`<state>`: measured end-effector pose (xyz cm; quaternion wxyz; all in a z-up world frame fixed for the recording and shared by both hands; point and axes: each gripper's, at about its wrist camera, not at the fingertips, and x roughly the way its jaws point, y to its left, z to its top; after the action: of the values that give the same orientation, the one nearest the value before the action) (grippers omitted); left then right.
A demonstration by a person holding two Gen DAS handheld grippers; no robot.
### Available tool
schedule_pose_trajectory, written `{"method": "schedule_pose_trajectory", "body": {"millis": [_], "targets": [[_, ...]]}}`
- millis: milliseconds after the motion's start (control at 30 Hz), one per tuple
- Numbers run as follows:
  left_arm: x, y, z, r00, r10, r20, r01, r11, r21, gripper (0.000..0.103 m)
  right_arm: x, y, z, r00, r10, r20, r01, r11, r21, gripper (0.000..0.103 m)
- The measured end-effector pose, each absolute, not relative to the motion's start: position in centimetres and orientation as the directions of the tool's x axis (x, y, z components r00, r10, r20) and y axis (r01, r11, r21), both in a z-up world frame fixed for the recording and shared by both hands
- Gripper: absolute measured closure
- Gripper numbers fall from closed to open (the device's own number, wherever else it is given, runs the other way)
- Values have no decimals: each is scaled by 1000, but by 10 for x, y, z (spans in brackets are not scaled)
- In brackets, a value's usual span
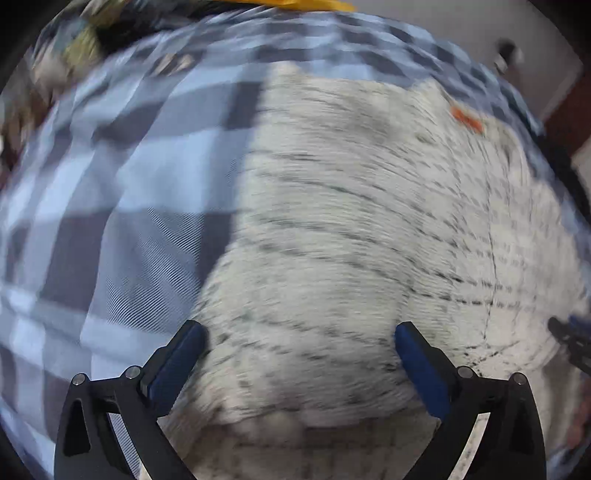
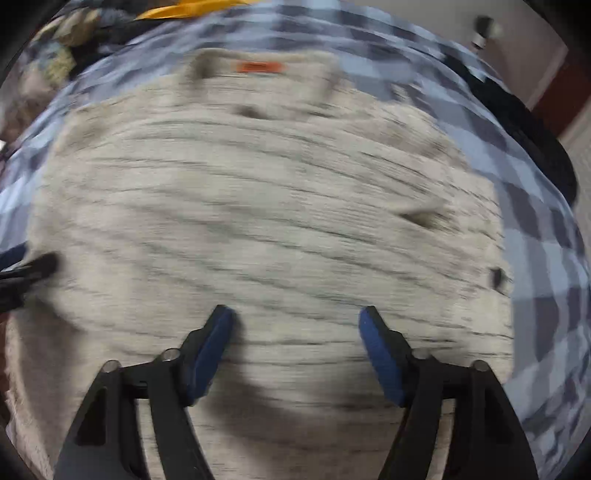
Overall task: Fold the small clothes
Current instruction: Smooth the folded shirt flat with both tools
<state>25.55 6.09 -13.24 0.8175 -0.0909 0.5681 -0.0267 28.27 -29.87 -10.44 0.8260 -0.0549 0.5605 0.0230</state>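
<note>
Across a blue-and-grey checked sheet (image 1: 122, 177) we see a pale garment (image 1: 351, 221) with thin dark stripes lying spread out, and both views are smeared by motion. Its only label is a small orange tag (image 2: 260, 67) at the neckline; whatever is printed on it is too blurred for us to read. Our left gripper (image 1: 301, 339) points down over the garment's near left edge, its blue-padded fingers (image 1: 177, 365) standing wide apart with only flat cloth below them and nothing pinched. Our right gripper (image 2: 297, 321) hangs over the middle of the garment's near part, its fingers (image 2: 210, 354) likewise spread and holding nothing. From the left wrist we see much of the checked sheet to the left of the garment and a dark seam line running down its right side; the right wrist view shows the whole neckline, two small dark marks near the right edge, and a black strap-like thing (image 2: 524, 125) lying along the sheet's far right. A strip of yellow (image 2: 184, 9) shows at the top of both views.
</note>
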Motion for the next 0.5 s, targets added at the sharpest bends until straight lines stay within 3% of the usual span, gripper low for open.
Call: {"method": "schedule_pose_trajectory", "body": {"millis": [67,167,267,400,500], "targets": [[253,75,-129,348,-178,-920,-72,974,-215,0,287,-328,-108,352,-55,-935,12,998,-54,18],[249,99,-117,331,20,-944,-189,981,-45,0,289,-368,-104,334,111,-936,130,978,163,24],[250,132,-102,325,106,-940,-296,955,5,0,287,-368,-92,309,101,-946,160,975,157,26],[279,120,-76,385,110,-916,-283,959,-4,0,294,-362,-60,356,165,-920,164,958,235,24],[313,83,-78,446,48,-894,-189,981,-42,0,314,-343,-45,403,143,-904,107,973,202,24]]}}
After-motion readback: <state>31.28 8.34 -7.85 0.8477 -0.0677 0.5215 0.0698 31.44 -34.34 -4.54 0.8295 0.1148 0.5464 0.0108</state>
